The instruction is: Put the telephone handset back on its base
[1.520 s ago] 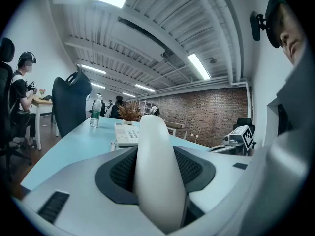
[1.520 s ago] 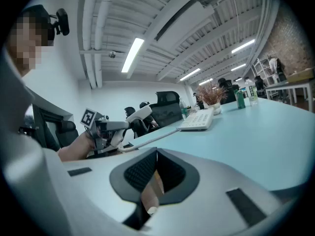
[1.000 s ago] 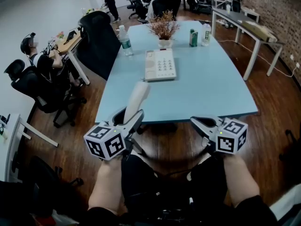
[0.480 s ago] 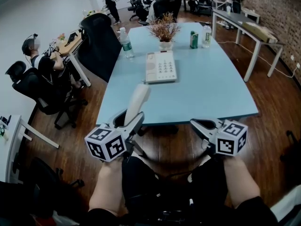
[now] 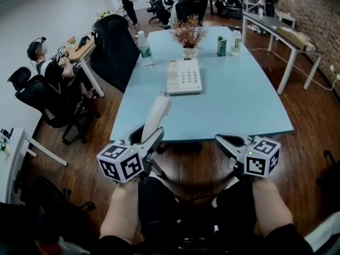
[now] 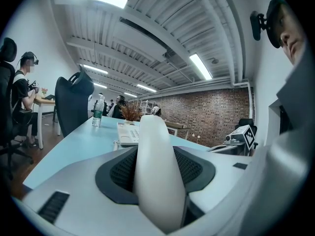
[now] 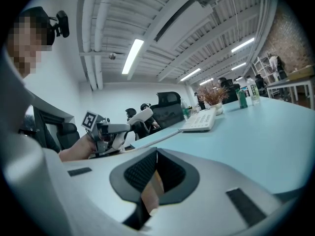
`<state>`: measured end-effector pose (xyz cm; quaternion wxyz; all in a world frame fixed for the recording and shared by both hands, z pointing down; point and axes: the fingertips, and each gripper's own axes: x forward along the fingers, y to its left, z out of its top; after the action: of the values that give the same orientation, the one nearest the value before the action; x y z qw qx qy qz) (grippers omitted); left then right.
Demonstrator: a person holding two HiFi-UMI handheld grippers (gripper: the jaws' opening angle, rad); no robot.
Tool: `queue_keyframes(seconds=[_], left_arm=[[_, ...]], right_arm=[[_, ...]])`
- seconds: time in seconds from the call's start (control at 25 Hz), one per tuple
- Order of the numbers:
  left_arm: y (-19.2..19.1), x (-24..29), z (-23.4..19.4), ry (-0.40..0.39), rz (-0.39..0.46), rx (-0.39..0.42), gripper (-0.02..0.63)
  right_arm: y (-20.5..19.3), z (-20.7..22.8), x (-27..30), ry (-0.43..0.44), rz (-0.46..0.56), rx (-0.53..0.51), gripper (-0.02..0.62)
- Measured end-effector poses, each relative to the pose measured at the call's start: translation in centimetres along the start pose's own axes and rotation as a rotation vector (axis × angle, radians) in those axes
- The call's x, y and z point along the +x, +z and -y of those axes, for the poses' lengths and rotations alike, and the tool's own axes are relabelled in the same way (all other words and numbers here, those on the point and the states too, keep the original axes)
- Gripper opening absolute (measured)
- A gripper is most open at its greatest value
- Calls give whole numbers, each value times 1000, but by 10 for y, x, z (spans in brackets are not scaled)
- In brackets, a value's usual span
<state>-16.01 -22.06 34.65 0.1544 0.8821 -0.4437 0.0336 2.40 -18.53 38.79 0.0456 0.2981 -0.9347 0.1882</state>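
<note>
My left gripper is shut on the lower end of a white telephone handset, held off the near edge of the light blue table. The handset stands between the left jaws and points toward the table. The white telephone base with its keypad lies mid-table, well beyond the handset; it also shows as the base and the base. A cord runs from the base toward the handset. My right gripper hovers before the table edge, shut, with nothing held.
A dried plant in a vase stands behind the base, a water bottle at the far left, a green can and another bottle at the far right. A black office chair and a seated person are to the left.
Only the head view has drifted slightly. Both grippers and the handset keep their places.
</note>
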Motion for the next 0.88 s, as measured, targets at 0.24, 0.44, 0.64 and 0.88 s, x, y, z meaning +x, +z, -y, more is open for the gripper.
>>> queue_keyframes(seconds=[0.24,0.44,0.64,0.88], left_arm=[[-1,0,-3,16,-7,5,212],[-4,3,-3,24,-18,12,212],[-3,3,-3,26,-16,21,212],[12,16,-16,35,-4,0,212]], right_arm=[[29,2,5,8,48,-22,15],[70,10,9,6,113,-64,15],[66,16,10,7,109,-50,15],[47,24,14,-4,70,-23,15]])
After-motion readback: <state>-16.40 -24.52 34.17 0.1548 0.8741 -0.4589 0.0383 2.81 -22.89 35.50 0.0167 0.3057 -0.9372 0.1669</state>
